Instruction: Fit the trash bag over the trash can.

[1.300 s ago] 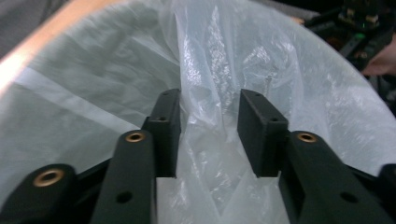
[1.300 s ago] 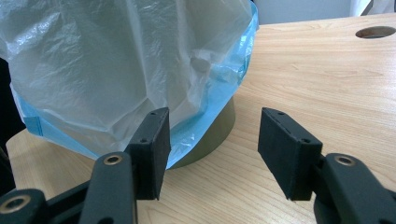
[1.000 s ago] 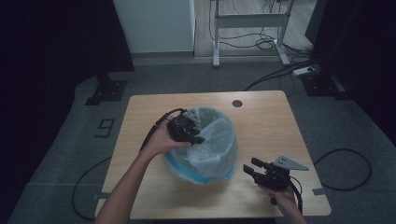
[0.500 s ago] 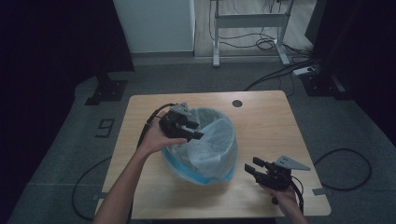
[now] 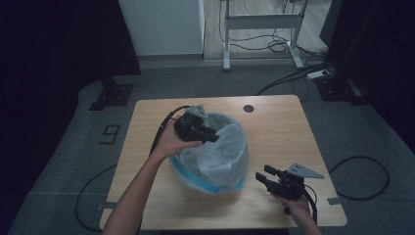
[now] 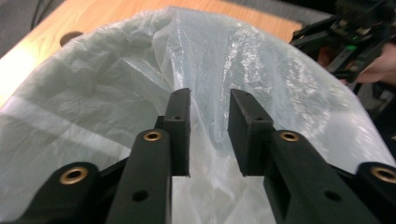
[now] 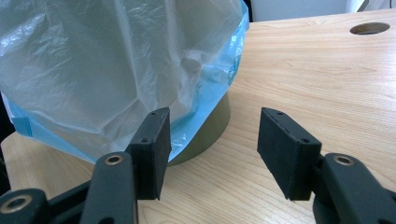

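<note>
A bin lined with a translucent plastic bag (image 5: pixel 215 156) that has a blue edge stands mid-table. My left gripper (image 5: pixel 213 136) hovers at the bag's upper left rim and points across its top. In the left gripper view its jaws (image 6: pixel 209 100) stand a narrow gap apart over the crinkled bag (image 6: pixel 280 88), with a fold running toward the gap; nothing is clamped. My right gripper (image 5: pixel 262 174) rests low near the table's front right, open and aimed at the bin. In the right gripper view its wide jaws (image 7: pixel 215 116) frame the olive bin base (image 7: pixel 212 133) and the bag's blue hem (image 7: pixel 233 60).
The wooden table (image 5: pixel 284 132) has a round cable hole (image 5: pixel 248 108) behind the bin. Beyond it stand a desk frame (image 5: pixel 262 22), floor cables (image 5: pixel 288 78) and a dark stand base (image 5: pixel 110 95). The right hand and its gripper (image 6: pixel 355 37) lie beyond the bag.
The left gripper pulled slightly left from the bag's rim, then came back over it. The right gripper has hardly moved.
</note>
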`<state>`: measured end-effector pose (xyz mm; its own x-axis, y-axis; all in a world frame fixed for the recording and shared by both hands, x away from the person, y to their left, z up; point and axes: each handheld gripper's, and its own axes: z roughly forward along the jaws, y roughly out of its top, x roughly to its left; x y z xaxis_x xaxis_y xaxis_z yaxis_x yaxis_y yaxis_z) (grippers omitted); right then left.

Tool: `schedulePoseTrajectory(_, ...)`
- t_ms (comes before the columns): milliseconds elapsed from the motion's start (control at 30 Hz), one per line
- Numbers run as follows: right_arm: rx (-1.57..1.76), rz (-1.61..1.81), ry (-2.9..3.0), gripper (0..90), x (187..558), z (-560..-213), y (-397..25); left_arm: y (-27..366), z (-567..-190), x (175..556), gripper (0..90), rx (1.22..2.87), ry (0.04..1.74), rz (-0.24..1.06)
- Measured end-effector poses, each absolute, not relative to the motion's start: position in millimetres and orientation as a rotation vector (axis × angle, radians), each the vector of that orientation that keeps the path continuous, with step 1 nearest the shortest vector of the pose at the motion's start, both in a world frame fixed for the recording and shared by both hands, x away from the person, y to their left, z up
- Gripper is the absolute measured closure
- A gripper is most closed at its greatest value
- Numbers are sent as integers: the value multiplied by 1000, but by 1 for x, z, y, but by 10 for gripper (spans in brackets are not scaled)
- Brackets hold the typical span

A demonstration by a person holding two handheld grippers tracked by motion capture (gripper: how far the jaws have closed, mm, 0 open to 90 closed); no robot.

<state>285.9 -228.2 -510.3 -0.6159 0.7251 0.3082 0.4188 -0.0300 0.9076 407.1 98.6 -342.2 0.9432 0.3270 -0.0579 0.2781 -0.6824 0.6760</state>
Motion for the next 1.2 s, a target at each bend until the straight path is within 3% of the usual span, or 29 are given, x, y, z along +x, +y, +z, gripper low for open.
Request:
schedulePoseTrajectory(367, 1216, 1696, 1978, 436, 286, -509, -230, 79, -353, 411, 666, 2467, 450, 96)
schedulePoseTrajectory(633, 1213, 1693, 1979, 436, 285, -509, -230, 92, -344, 404, 510, 2423, 431, 123)
schedulePoseTrajectory(900, 1217, 1694, 1972, 436, 286, -509, -230, 131, -334, 399, 561, 2419, 487, 160)
schedulePoseTrajectory(1200, 1210, 1691, 1982, 436, 286, -510, -227, 140, -348, 397, 603, 2520, 513, 161)
